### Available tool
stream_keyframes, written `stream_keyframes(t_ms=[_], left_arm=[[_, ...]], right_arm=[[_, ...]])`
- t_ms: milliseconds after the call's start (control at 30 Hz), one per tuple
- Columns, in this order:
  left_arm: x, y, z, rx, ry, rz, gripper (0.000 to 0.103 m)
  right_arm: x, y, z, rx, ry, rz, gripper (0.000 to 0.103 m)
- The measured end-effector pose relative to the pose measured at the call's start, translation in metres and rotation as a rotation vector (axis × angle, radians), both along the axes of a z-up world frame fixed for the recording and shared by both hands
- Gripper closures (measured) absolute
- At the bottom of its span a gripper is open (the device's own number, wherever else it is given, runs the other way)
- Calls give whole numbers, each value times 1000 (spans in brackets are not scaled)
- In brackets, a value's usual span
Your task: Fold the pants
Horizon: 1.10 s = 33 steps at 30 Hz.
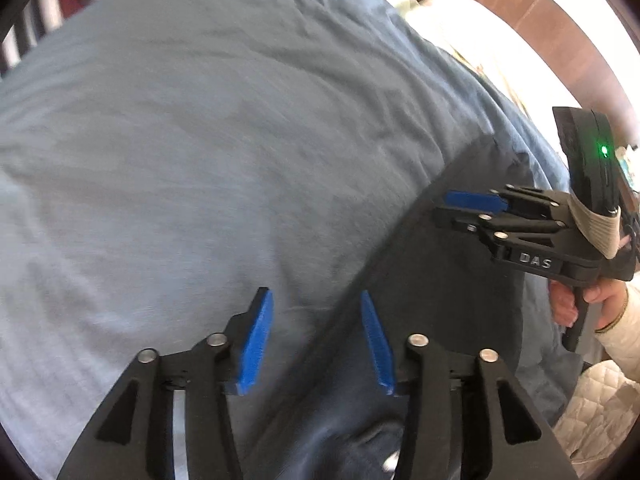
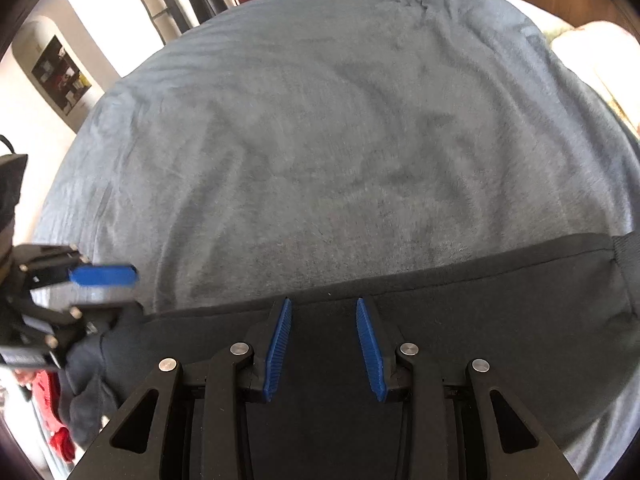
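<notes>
pants (image 2: 400, 344): dark, flat on grey-blue bed cover (image 2: 320, 140), near edge | L gripper (image 1: 316, 340): spread, over pants edge, nothing pinched | R gripper (image 2: 324, 344): spread, empty, above pants | handling: prob. soft, light, limp, will sag; pinch at edge/hem, both ends

Left gripper (image 1: 316, 340) jaws apart, nothing between, hovering over edge of dark pants (image 1: 440, 300) on blue-grey bedspread (image 1: 200, 140). Right gripper (image 1: 452, 210) over pants too, hand (image 1: 580, 300) on its handle.
</notes>
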<state>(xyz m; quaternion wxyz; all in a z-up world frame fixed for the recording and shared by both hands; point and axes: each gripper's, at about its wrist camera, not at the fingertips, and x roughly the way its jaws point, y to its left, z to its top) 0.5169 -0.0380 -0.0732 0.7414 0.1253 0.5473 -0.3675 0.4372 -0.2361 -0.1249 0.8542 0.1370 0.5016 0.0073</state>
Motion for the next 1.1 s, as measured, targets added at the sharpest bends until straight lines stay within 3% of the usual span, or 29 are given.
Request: stream_keyframes(t_ms=[167, 300, 567, 900, 1033, 1100], left_arm=[[-16, 38, 18, 51, -47, 16, 56], [-29, 60, 10, 58, 4, 34, 56], [-38, 81, -25, 105, 49, 93, 56], [-35, 92, -45, 135, 31, 157, 52], [-42, 94, -17, 148, -59, 221, 54], [-52, 98, 8, 165, -145, 268, 47]], right_arm=[[-11, 21, 30, -13, -55, 40, 68], [-17, 53, 44, -30, -93, 113, 68], [-22, 102, 31, 26, -58, 204, 68], [-30, 116, 18, 26, -25, 200, 68], [-42, 114, 25, 19, -44, 196, 68], [-53, 108, 35, 18, -69, 195, 68]])
